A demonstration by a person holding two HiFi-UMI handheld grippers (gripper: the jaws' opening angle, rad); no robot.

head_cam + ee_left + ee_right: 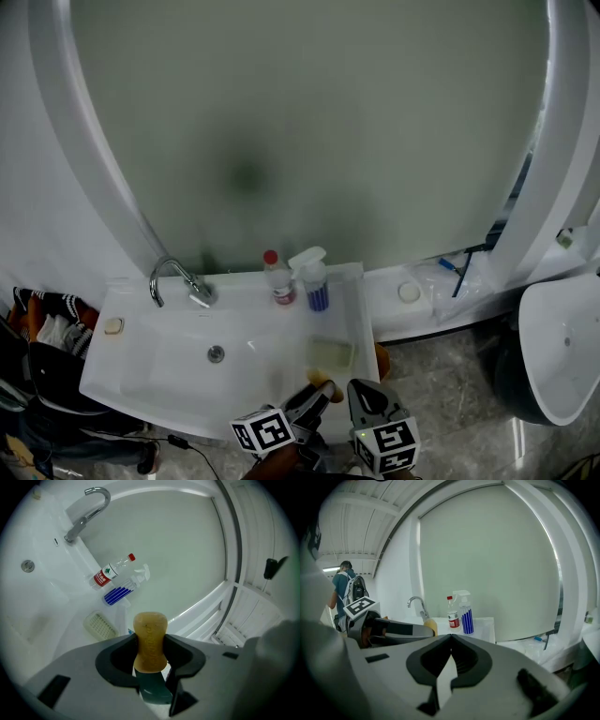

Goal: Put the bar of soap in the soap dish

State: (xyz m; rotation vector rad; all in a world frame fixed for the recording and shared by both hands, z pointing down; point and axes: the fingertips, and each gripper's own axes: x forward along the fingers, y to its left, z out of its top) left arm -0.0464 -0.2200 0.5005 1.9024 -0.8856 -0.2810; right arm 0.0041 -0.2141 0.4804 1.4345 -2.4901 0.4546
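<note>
The left gripper has its fingers clamped on the bar of soap, a tan, rounded bar held upright by its narrow sides, with its upper half standing proud of the fingertips and its lower end sunk between them. The soap dish, a pale ribbed tray lying empty on the sink ledge, sits ahead of those fingertips and off to their left, apart from the soap. Further beyond it, in the same direction, stand a blue-striped spray bottle and a red-capped water bottle. The right gripper has its fingers pressed together on nothing and hangs just beside the left one, level with it. The main risk, as I judge it, is the grip itself: soap is slick and the pads hold only a narrow waist, so a tilt or a jolt on the way over could let the bar squirt out and drop into the basin or over the ledge's front edge. A second risk is opening too high or off-centre, so that the bar bounces off the ribs. Sweeping too far forward could also knock the spray bottle.
</note>
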